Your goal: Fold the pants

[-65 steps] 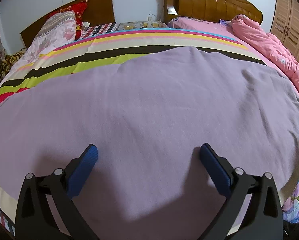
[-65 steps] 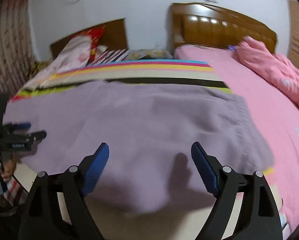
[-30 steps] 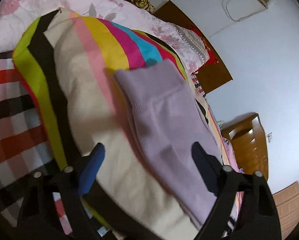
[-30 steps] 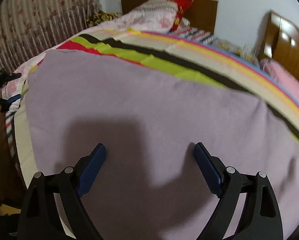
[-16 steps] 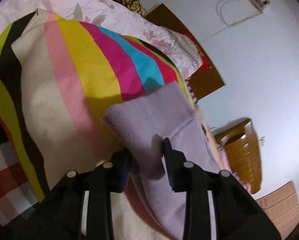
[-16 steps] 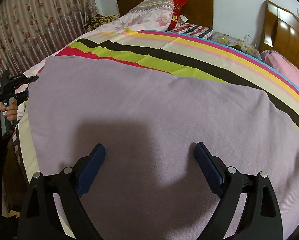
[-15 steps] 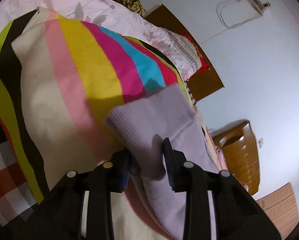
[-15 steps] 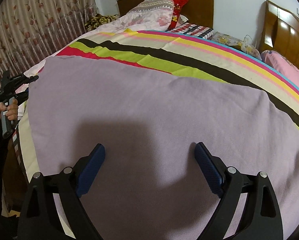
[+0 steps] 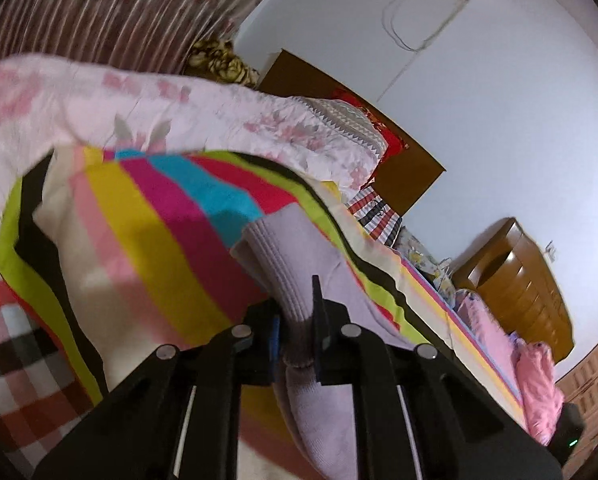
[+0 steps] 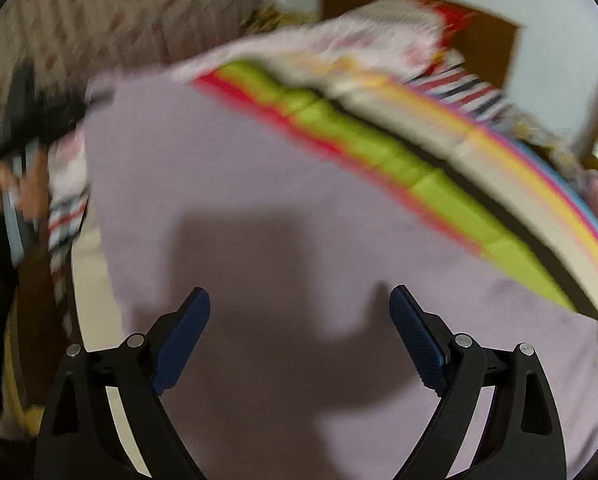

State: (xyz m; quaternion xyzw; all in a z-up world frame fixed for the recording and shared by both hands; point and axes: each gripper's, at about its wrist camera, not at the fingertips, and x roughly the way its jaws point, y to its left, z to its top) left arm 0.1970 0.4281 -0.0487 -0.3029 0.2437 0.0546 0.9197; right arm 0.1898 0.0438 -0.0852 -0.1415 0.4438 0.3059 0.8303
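Observation:
The lilac pants (image 10: 259, 200) lie spread flat on a striped sheet (image 9: 159, 220). In the left wrist view their ribbed end (image 9: 275, 252) stands up off the sheet, pinched between the pads of my left gripper (image 9: 297, 304), whose jaws are closing tight on the fabric. That same gripper shows as a dark blur (image 10: 23, 120) at the pants' far left corner in the right wrist view, with a hand (image 10: 27, 192) under it. My right gripper (image 10: 299, 300) hovers open over the middle of the pants, nothing between its fingers.
A pink floral quilt (image 9: 179, 112) lies beyond the striped sheet, with a curtain (image 9: 119, 12) behind it. Two wooden headboards (image 9: 519, 280) stand against the white wall. A pink blanket (image 9: 535, 380) lies on the neighbouring bed. The right wrist view is motion-blurred.
My left jaws went from wide open to pinched on the ribbed end, which has risen off the sheet. The right gripper has swung toward the left side of the pants, still open.

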